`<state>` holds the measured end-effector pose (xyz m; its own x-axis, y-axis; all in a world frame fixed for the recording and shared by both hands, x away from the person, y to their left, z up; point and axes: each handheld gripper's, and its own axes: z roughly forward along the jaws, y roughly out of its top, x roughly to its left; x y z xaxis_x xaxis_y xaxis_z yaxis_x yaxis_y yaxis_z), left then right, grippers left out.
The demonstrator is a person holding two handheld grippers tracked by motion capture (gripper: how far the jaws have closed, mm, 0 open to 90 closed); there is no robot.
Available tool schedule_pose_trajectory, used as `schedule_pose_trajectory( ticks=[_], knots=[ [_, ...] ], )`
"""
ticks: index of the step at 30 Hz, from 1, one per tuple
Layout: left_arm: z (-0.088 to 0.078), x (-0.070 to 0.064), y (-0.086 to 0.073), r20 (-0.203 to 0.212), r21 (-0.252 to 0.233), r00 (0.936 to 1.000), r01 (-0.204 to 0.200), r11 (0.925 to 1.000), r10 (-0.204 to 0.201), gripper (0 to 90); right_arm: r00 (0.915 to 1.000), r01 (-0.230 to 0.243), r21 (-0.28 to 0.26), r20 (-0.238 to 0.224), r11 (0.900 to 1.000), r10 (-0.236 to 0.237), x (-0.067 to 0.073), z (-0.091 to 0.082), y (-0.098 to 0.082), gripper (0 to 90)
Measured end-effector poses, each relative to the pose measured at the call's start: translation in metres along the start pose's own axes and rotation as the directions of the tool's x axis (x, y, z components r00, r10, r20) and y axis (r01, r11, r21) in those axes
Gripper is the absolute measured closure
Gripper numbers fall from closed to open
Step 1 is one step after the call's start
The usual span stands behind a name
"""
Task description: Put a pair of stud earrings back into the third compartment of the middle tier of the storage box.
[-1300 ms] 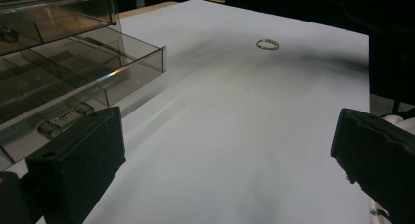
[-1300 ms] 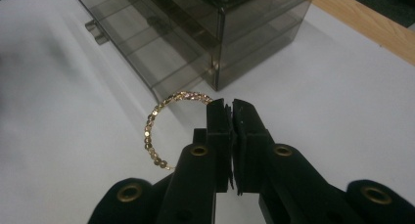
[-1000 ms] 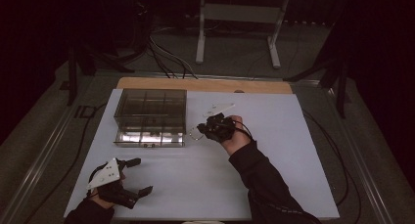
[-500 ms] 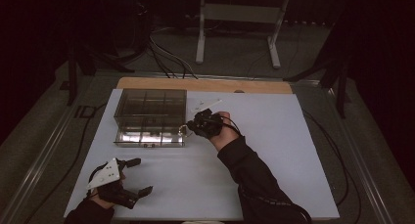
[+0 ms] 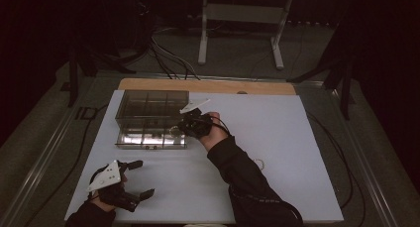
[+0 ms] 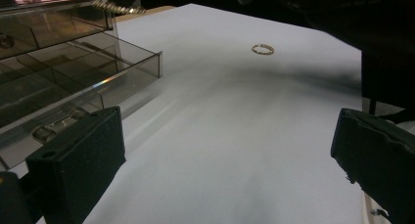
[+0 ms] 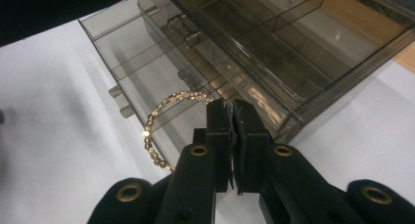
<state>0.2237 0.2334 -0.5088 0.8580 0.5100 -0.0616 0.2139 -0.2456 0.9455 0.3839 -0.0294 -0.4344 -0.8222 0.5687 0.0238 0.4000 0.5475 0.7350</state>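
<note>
A smoky see-through box with an open drawer stands at the table's back left. My right gripper hovers at the drawer's right end, shut on a gold beaded bracelet. In the right gripper view the jaws meet tightly and the bracelet curls out to their left above the drawer's compartments. My left gripper rests open near the front left corner, holding nothing. Its view shows the wide-apart jaws, the box and a bit of the bracelet.
A small gold ring lies on the white table top right of the person's right sleeve, also in the left gripper view as a ring. Cables and a metal stand sit on the floor beyond the table.
My right gripper has carried the bracelet leftward from the table's middle to the drawer's right end. The left gripper has stayed put.
</note>
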Motion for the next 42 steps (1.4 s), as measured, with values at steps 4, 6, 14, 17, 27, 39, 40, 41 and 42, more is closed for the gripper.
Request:
schedule_pose_trajectory(
  ticks=[4, 6, 14, 17, 27, 39, 40, 41, 42],
  knots=[
    [0.000, 0.000, 0.000, 0.000, -0.001, 1.0000, 0.001, 1.0000, -0.001, 0.6, 0.9999, -0.012, 0.018, 0.004, 1.000, 0.012, 0.000, 0.009, -0.001, 87.1],
    [0.000, 0.000, 0.000, 0.001, 0.002, 1.0000, 0.000, 1.0000, 0.000, 0.6, 0.9998, -0.018, 0.022, 0.005, 1.000, 0.018, -0.001, 0.013, -0.002, 87.1],
    [0.000, 0.000, -0.001, 0.001, 0.002, 1.0000, 0.001, 1.0000, -0.001, 0.6, 0.9996, -0.028, 0.038, -0.003, 0.999, 0.028, 0.002, 0.030, -0.003, 86.3],
    [0.001, 0.000, -0.001, 0.001, 0.005, 1.0000, 0.003, 1.0000, -0.003, 0.6, 0.9991, -0.037, 0.039, -0.018, 0.999, 0.038, 0.001, 0.033, -0.002, 81.1],
    [0.000, 0.000, -0.001, 0.002, 0.002, 1.0000, -0.002, 1.0000, 0.002, 0.6, 0.9955, -0.044, -0.041, -0.086, 0.998, 0.040, 0.006, 0.020, 0.001, 39.9],
    [0.001, 0.000, -0.001, 0.000, 0.009, 1.0000, -0.007, 0.9999, 0.007, 0.6, 0.9921, -0.067, -0.093, -0.112, 0.993, 0.056, 0.000, -0.009, -0.008, 10.1],
    [0.001, 0.000, -0.001, 0.000, 0.009, 1.0000, -0.004, 0.9999, 0.004, 0.6, 0.9908, -0.077, -0.096, -0.118, 0.992, 0.065, -0.002, -0.013, -0.010, 9.6],
    [0.001, 0.000, -0.001, -0.001, 0.009, 1.0000, -0.003, 1.0000, 0.003, 0.6, 0.9900, -0.080, -0.098, -0.123, 0.992, 0.068, -0.004, -0.016, -0.011, 8.0],
    [0.001, 0.000, -0.001, 0.000, 0.009, 1.0000, -0.003, 1.0000, 0.003, 0.6, 0.9894, -0.088, -0.096, -0.124, 0.991, 0.076, -0.006, -0.020, -0.012, 5.3]
  ],
)
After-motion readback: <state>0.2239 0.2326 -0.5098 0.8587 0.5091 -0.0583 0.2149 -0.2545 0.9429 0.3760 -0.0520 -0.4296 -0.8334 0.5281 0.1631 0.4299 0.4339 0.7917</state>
